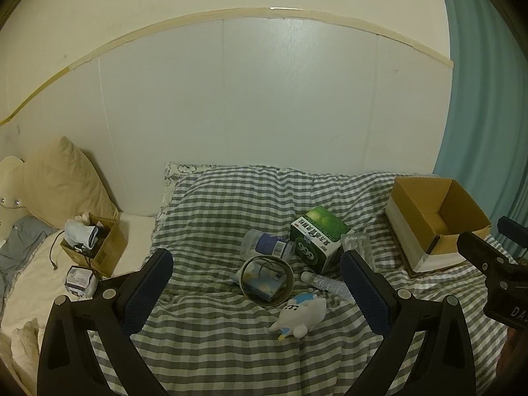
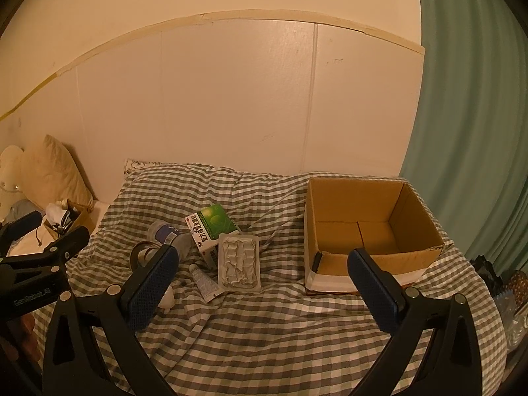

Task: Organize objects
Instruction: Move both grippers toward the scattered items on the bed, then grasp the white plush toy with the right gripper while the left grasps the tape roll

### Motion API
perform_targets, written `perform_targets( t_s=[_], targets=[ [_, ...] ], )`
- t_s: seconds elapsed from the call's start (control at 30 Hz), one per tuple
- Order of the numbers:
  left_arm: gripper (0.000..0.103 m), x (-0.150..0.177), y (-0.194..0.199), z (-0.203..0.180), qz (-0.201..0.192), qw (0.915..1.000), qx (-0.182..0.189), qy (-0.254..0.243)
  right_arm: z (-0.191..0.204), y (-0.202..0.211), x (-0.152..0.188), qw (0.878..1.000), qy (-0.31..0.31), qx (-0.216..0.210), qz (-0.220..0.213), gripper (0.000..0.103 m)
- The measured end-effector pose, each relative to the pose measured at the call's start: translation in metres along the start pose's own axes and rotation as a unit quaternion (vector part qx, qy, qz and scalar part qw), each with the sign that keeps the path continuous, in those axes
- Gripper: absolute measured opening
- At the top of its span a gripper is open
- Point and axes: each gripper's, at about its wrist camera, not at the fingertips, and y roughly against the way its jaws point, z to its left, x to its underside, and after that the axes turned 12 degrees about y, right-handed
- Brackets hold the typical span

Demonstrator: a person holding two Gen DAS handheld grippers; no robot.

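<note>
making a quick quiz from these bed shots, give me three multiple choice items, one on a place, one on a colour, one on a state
1. Where does the large cardboard box sit relative to the green carton?
A. to its right, near the curtain
B. to its left, by the pillow
C. on top of it

2. What colour are the pads on the right gripper's fingers?
A. red
B. blue
C. white

3. What state is the large cardboard box in?
A. taped shut
B. open and packed full
C. open, nothing visible inside

Answers:
1 A, the box stands on the checked blanket right of the carton, beside the teal curtain.
2 B, both pads show blue mesh.
3 C, the right wrist view looks down onto its bare floor.
</note>
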Motion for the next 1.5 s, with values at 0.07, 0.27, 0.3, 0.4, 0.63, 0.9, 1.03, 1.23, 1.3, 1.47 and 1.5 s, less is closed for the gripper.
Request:
perform_targets(
  t_s=[0.07,0.27,0.3,0.4,0.63,0.9,1.03,1.23,1.3,1.47,1.5],
  targets=[
    [0.103,0.001,-0.001,0.000,0.001,1.0000,-0.001,-0.001,0.001,0.000,0.000,1.000,0.002,0.000,0.000,0.103],
    [0.103,0.005,-0.005,0.007,0.005,1.0000,-0.003,-0.007,0.006,-0.003,0.001,1.000,0.009,-0.007,0.004,0.103],
    [0.103,0.006,-0.005,0.009,0.006,1.0000,-0.004,-0.006,0.007,-0.004,0.001,1.000,0.009,-0.009,0.007,0.103],
    [0.103,0.010,-0.009,0.014,0.012,0.9999,-0.005,-0.009,0.016,-0.010,0.004,1.000,0.009,-0.021,0.021,0.103],
    [0.103,0.019,-0.029,0.028,0.033,0.9989,-0.028,-0.014,0.062,-0.044,0.020,0.995,0.046,-0.051,0.066,0.103],
    [0.103,0.034,-0.065,0.067,0.081,0.9951,-0.056,0.010,0.110,-0.094,0.043,0.985,0.076,-0.100,0.122,0.103],
    [0.103,0.039,-0.079,0.083,0.097,0.9925,-0.071,0.021,0.127,-0.113,0.044,0.982,0.077,-0.116,0.130,0.103],
    [0.103,0.042,-0.093,0.100,0.114,0.9890,-0.086,0.038,0.141,-0.143,0.043,0.975,0.067,-0.144,0.155,0.102],
    [0.103,0.043,-0.097,0.100,0.120,0.9883,-0.087,0.037,0.144,-0.152,0.042,0.973,0.059,-0.154,0.160,0.102],
    [0.103,0.046,-0.106,0.095,0.132,0.9864,-0.095,0.019,0.148,-0.162,0.045,0.966,0.055,-0.182,0.172,0.065],
    [0.103,0.045,-0.106,0.094,0.132,0.9865,-0.094,0.020,0.147,-0.160,0.044,0.967,0.055,-0.182,0.168,0.065]
  ],
)
